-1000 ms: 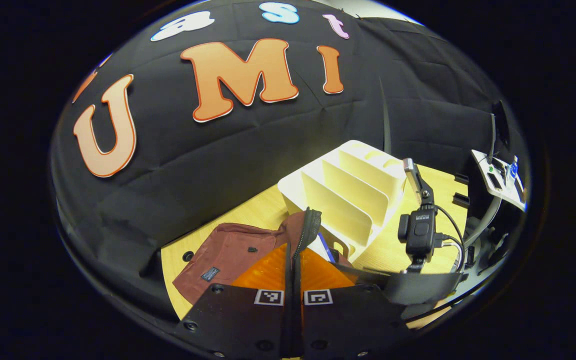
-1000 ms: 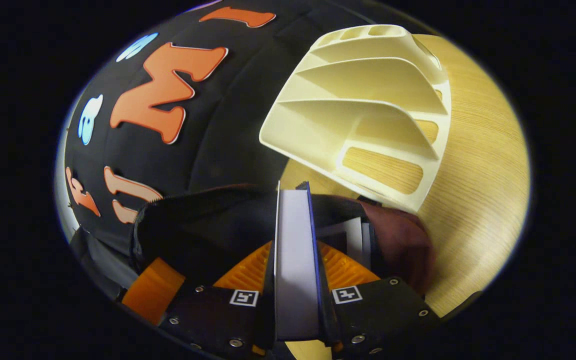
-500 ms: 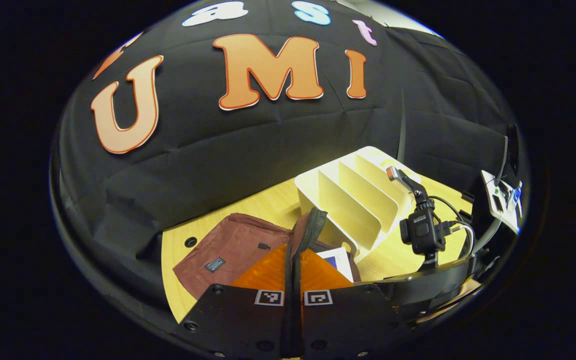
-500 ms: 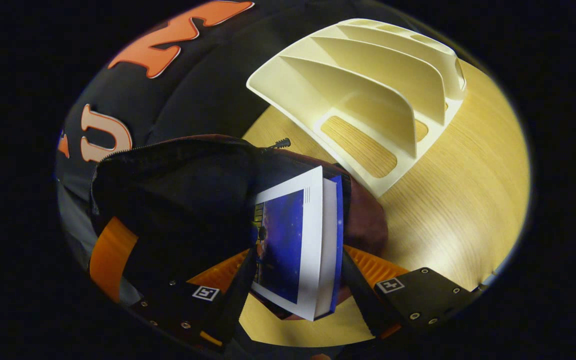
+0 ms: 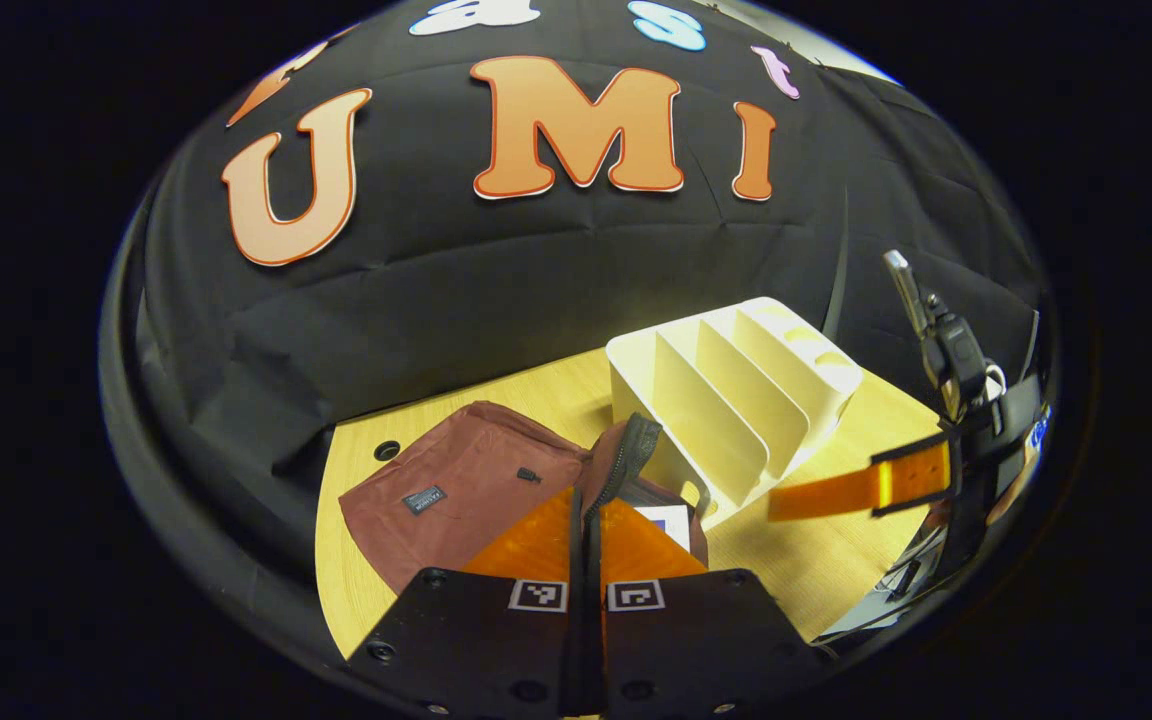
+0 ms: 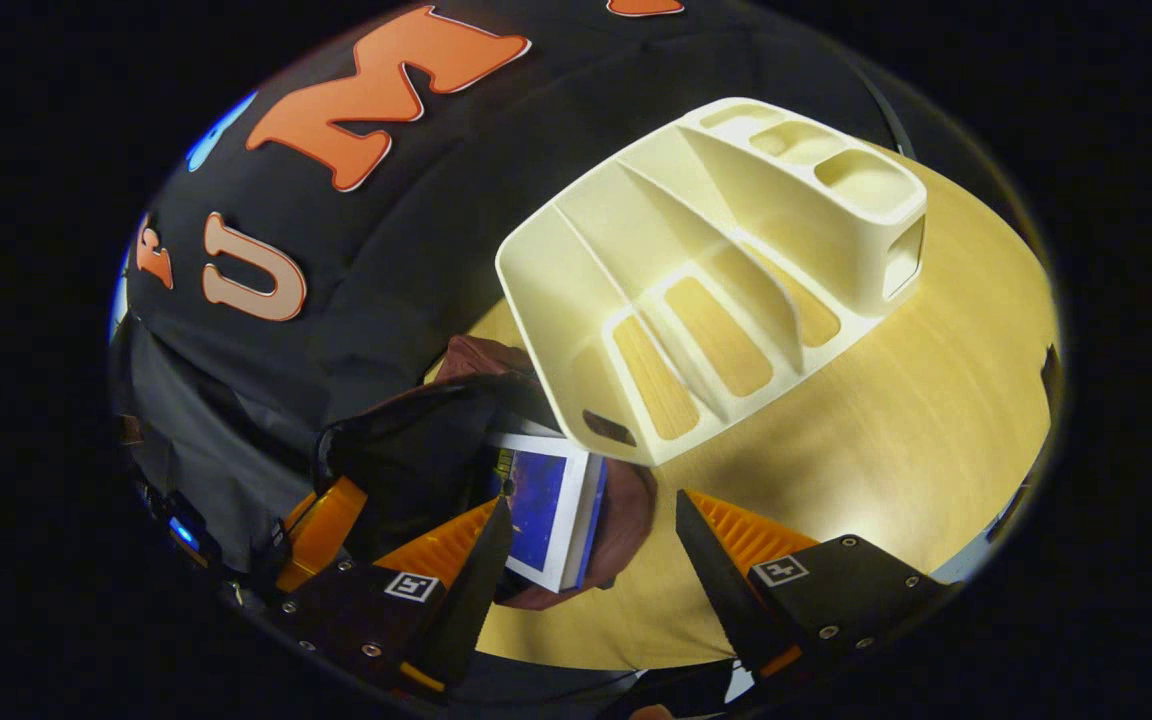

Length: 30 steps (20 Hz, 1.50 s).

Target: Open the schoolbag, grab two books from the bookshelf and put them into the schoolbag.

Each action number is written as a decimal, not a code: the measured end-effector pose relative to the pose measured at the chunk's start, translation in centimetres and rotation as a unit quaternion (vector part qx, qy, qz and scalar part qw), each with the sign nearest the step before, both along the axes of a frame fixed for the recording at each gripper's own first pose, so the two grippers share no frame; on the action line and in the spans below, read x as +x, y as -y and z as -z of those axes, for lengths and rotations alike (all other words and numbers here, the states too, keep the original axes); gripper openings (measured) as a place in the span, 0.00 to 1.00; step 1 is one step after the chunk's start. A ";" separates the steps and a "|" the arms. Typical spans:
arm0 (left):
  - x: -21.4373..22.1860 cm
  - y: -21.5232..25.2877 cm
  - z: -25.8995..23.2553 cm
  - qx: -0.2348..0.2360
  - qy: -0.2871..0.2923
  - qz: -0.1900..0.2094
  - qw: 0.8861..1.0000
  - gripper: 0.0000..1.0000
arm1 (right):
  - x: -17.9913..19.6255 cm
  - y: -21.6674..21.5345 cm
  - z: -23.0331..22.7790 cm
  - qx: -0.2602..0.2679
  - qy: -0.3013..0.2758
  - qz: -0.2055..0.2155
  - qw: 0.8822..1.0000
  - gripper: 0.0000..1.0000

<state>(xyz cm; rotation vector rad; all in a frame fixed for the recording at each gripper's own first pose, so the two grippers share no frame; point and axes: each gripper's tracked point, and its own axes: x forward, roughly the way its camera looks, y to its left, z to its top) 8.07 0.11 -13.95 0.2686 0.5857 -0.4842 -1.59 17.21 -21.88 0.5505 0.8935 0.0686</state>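
Left gripper [image 5: 586, 520] is seen clenched on the zipper edge [image 5: 626, 455] of the maroon schoolbag [image 5: 456, 490], both fingers pressed together on the flap, which is held lifted at the bag's right end. The schoolbag lies flat on the wooden table [image 5: 816, 560], just left of the cream bookshelf [image 5: 736, 400], touching or nearly touching its near corner.

Right gripper [image 6: 586, 545] is seen released, fingers spread wide with nothing between them. A second ago the book [image 6: 551, 505] was clamped upright between those fingers above the bag mouth; half a second ago the fingers were already parted and the book was tipped into the opening. Now the book is lying in the bag mouth, blue cover up, white page edge to the right, partly under the dark lifted flap [image 6: 416, 450]. A corner of it is also seen in the left gripper view [image 5: 666, 520], just right of the held zipper edge.

Since the earlier frames the right gripper has been pulled back and up from the bag; in the left gripper view it [image 5: 836, 492] is now at the far right, well apart from the bag, where earlier it was just beside it. The bookshelf slots are seen without books
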 end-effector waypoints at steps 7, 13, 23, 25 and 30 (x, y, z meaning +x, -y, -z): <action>-2.6 1.9 0.6 -0.033 -0.027 -0.029 0.999 0.44 | 1.2 6.6 -3.1 -0.046 0.023 -0.027 0.998 0.98; -3.7 5.6 -3.1 -0.085 0.007 -0.061 0.995 1.00 | 2.1 9.0 -4.0 -0.091 0.037 -0.073 0.993 0.98; 2.3 9.7 -19.2 -0.161 0.240 -0.102 0.952 1.00 | 8.0 11.9 -22.2 -0.215 0.325 -0.028 0.921 0.97; 2.5 9.8 -21.0 -0.176 0.267 -0.098 0.942 0.98 | 7.9 13.2 -25.6 -0.227 0.377 0.006 0.898 0.97; 2.4 9.7 -20.7 -0.176 0.276 -0.099 0.940 0.97 | 7.6 15.3 -28.0 -0.247 0.428 0.066 0.867 1.00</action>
